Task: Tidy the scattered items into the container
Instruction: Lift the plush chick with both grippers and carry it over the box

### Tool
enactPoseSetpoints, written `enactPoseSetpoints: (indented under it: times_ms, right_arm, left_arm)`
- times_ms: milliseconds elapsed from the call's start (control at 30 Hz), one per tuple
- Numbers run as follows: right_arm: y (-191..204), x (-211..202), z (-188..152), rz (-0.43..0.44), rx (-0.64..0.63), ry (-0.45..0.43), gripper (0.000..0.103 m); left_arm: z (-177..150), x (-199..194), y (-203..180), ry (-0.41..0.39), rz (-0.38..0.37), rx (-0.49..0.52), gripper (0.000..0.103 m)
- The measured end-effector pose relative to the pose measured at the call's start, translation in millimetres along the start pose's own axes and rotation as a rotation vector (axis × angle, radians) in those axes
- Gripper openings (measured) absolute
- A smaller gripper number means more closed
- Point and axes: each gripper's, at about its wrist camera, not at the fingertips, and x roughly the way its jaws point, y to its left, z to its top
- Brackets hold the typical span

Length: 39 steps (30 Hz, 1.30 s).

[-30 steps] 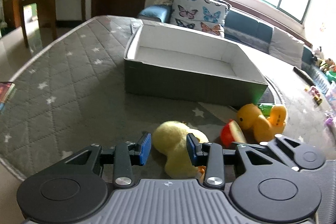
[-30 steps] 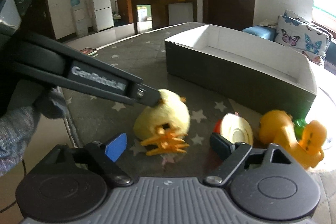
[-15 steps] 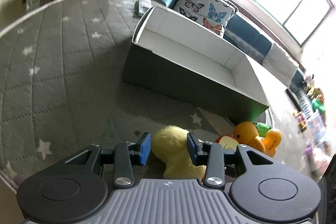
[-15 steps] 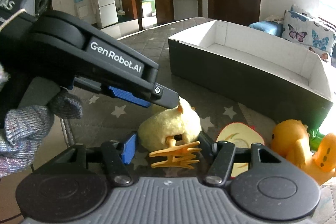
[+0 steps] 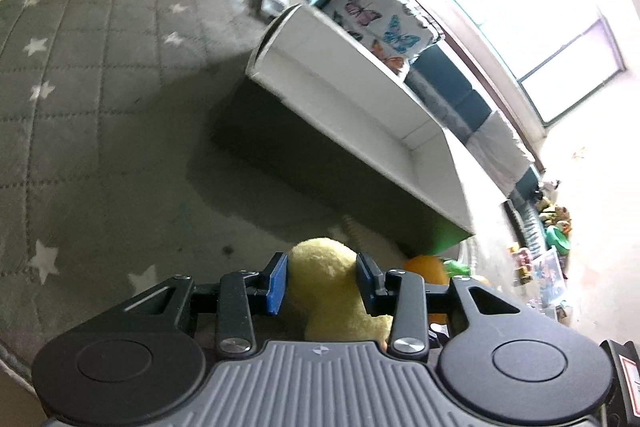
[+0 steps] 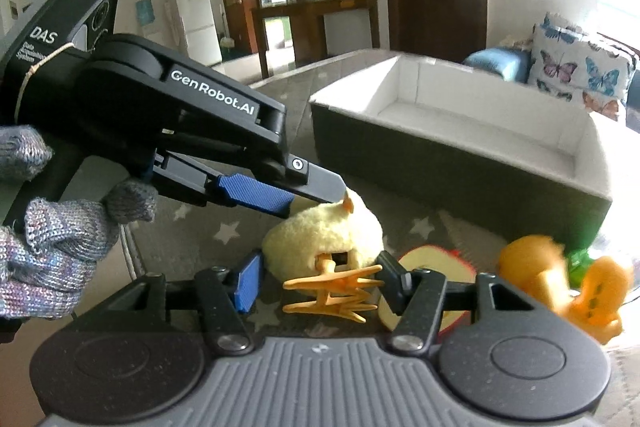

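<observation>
Plush chick (image 6: pixel 320 239) on the mat (image 5: pixel 100 147), in front of the box (image 6: pixel 460 147). Left gripper (image 5: pixel 322 281) pinches its body. Right gripper (image 6: pixel 316 281) spread around its orange feet; contact unclear. Apple slice (image 6: pixel 428 263) and rubber duck (image 6: pixel 532 267) beside.

Fuzzy yellow pile on the plush chick (image 6: pixel 320 239), with smooth orange plastic feet (image 6: pixel 332 293). Quilted grey cloth with stitched stars across the mattress (image 5: pixel 100 115); matt dark card outside and plain white inside on the box (image 6: pixel 452 155). Matt black plastic with ribbed blue pads (image 6: pixel 252 193) on the left gripper (image 6: pixel 316 193), glossy orange rubber on the duck (image 6: pixel 532 267), speckled knit on the glove (image 6: pixel 52 259).
</observation>
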Motion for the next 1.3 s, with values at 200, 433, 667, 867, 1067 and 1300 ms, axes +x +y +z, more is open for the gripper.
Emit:
enactPoseSetpoints:
  times_ms: [200,433,667,867,1067,1300]
  right_arm:
    - [-21.0,-30.9,20.0,-0.066,0.012,-0.111,0.060]
    - [-63.2,-42.7,48.5,-0.167,0.046,-0.193,0.060]
    - [-118.3,-20.6,72.0,-0.231,0.096,-0.178,0.060]
    - [-150.7,12.4,76.7,-0.234,0.136,-0.116,0.060]
    - [-165.7,41.0,73.7,-0.237,0.138,-0.039,0.060]
    - [-168.7,55.9,70.4,-0.238,0.148,0.016,0.061]
  left_arm:
    - [20.4,-2.3,-43.7,-0.064,-0.070,0.094,0.039]
    - [51.8,30.9,-91.0,-0.100,-0.116,0.187,0.039]
    - [78.8,87.8,-112.9,-0.080,-0.118,0.231,0.038]
    - [88.7,123.0,-111.3,-0.044,-0.084,0.235,0.038]
    - [91.4,148.3,-107.9,-0.006,-0.044,0.242,0.035]
    - [89.9,162.2,-105.9,0.022,-0.010,0.256,0.034]
